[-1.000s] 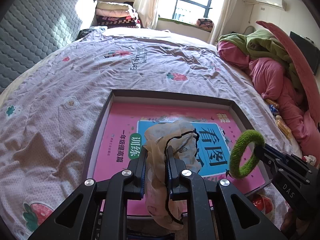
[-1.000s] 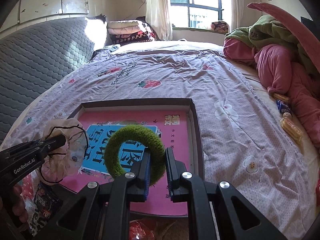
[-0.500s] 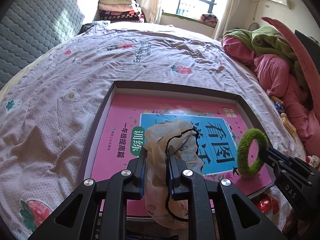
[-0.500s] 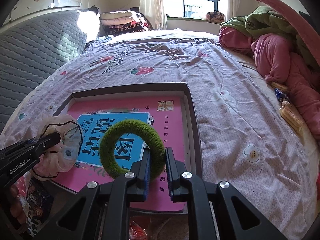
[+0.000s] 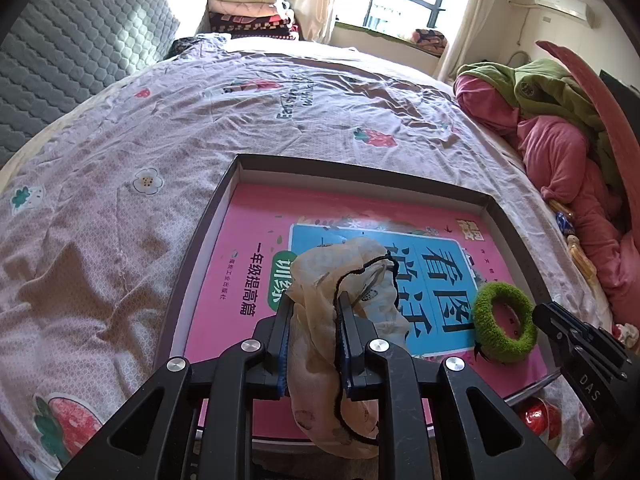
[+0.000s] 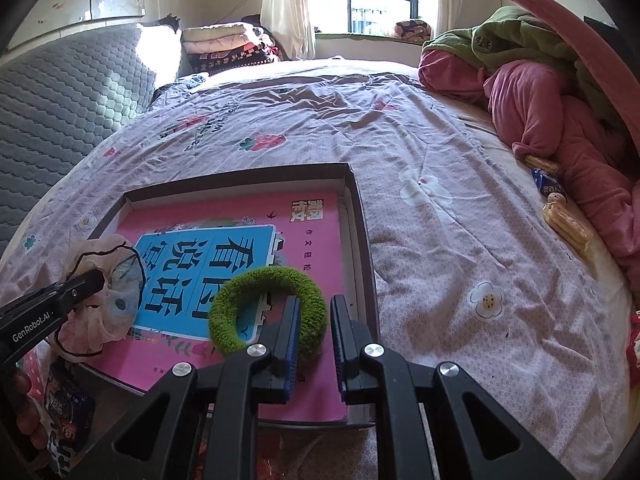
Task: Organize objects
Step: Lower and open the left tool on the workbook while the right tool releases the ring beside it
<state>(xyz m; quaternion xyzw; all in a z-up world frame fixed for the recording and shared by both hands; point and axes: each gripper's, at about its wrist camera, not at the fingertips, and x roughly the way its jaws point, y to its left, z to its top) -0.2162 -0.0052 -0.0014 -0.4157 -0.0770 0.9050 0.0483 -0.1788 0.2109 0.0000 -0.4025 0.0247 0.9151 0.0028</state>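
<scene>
Right wrist: snack packets on bedspread, clearer than left.

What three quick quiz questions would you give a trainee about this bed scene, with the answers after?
1. Pick one: the right gripper is clamped on A) a green hair ring, B) a spoon, C) a sock.
2. True or false: the dark tray on the bed is empty.
3. Which gripper has the beige scrunchie between its fingers?
Key: 1 A. 2 False: a pink book lies in it. 3 The left gripper; its jaws are opening, with the scrunchie between them.
</scene>
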